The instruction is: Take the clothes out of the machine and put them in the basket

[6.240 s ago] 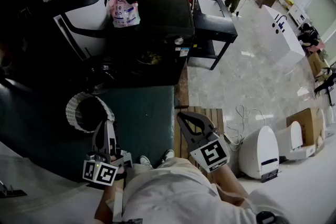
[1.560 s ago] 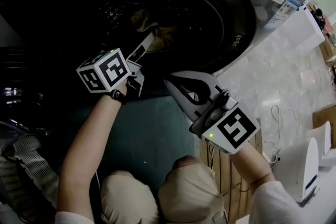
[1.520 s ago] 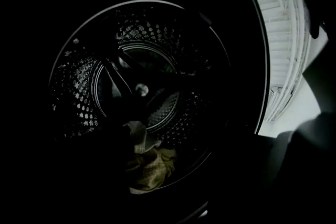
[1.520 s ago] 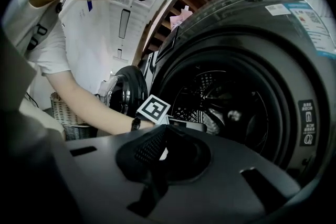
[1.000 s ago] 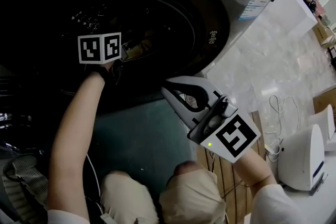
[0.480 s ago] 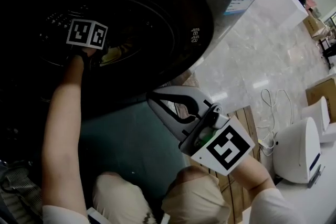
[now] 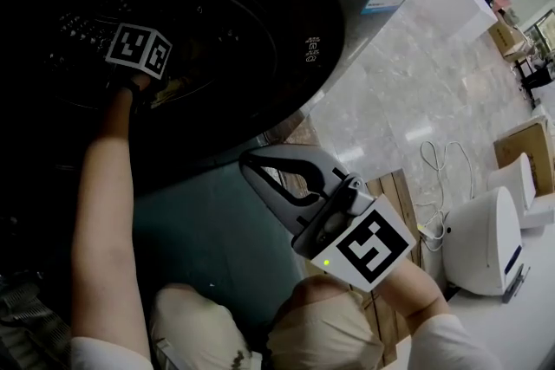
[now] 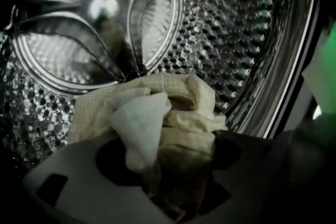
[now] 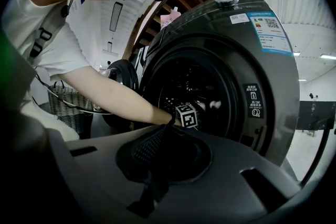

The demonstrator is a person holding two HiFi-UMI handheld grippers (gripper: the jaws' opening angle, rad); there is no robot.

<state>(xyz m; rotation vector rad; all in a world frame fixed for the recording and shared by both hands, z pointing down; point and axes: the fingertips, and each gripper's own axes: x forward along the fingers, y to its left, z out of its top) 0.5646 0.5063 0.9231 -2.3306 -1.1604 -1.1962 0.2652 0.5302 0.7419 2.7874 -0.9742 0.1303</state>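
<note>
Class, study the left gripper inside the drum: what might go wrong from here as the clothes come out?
1. The left gripper, whose jaws have just been closing, pinches only a bunched fold of the cream cloth; it may slip free on the pull.
2. Trailing cloth might drag on the drum's front rim.

A crumpled cream cloth [image 8: 178,107] with a fine check lies low in the perforated steel drum [image 8: 226,23] of the dark grey front-loading washing machine [image 9: 262,60], whose door [image 9: 119,78] is swung open. The left tongs [image 8: 176,170], jaws just closing, pinch its bunched folds. A woven basket [image 9: 68,107] stands near the door.
</note>
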